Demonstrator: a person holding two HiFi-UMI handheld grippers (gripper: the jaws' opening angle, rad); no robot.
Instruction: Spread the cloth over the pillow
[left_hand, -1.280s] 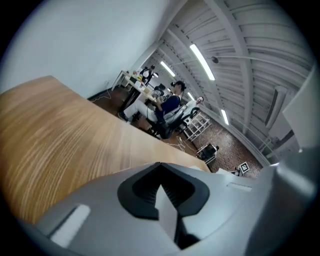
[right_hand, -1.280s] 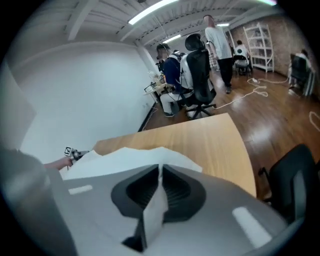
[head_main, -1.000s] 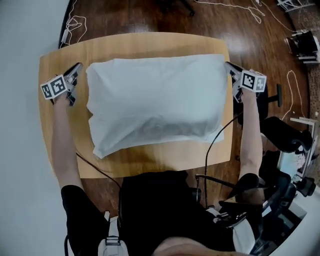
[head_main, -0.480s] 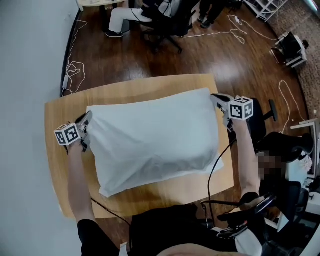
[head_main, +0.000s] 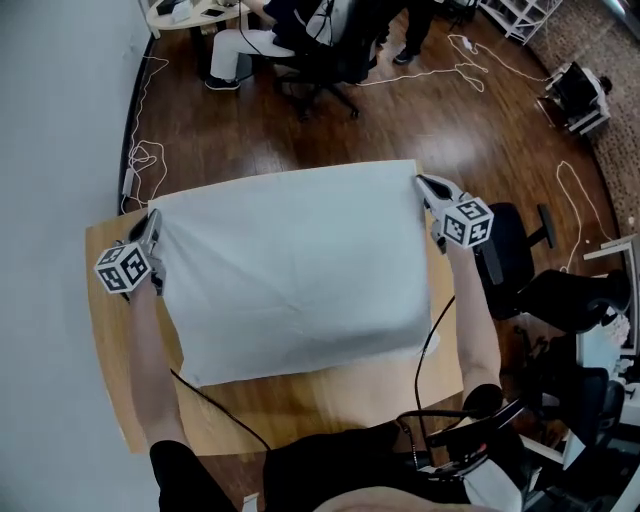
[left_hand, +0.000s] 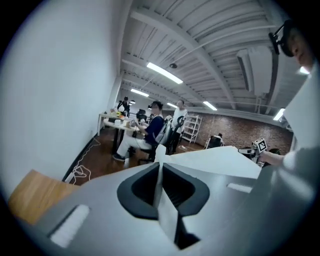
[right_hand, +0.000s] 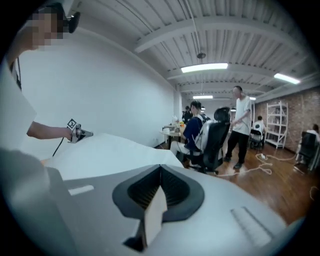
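Observation:
A white cloth (head_main: 290, 270) hangs stretched flat between my two grippers above the wooden table (head_main: 108, 340). It hides the pillow beneath it entirely. My left gripper (head_main: 152, 220) is shut on the cloth's far left corner, and a strip of the cloth (left_hand: 220, 157) runs between its jaws (left_hand: 160, 167). At the far right corner my right gripper (head_main: 421, 182) is shut on the cloth (right_hand: 105, 150), with a fold pinched in its jaws (right_hand: 160, 170). Each gripper view shows the other gripper across the sheet, the right gripper (left_hand: 259, 145) and the left gripper (right_hand: 76, 132).
A white wall runs along the table's left side. Cables (head_main: 145, 160) lie on the wooden floor behind the table. People sit at a desk on office chairs (head_main: 320, 70) further back. A black chair (head_main: 510, 245) stands close to the table's right edge.
Both grippers have risen and moved toward the table's far side, pulling the cloth up and taut. The pillow's bulging outline under the cloth has gone; the sheet now looks flat.

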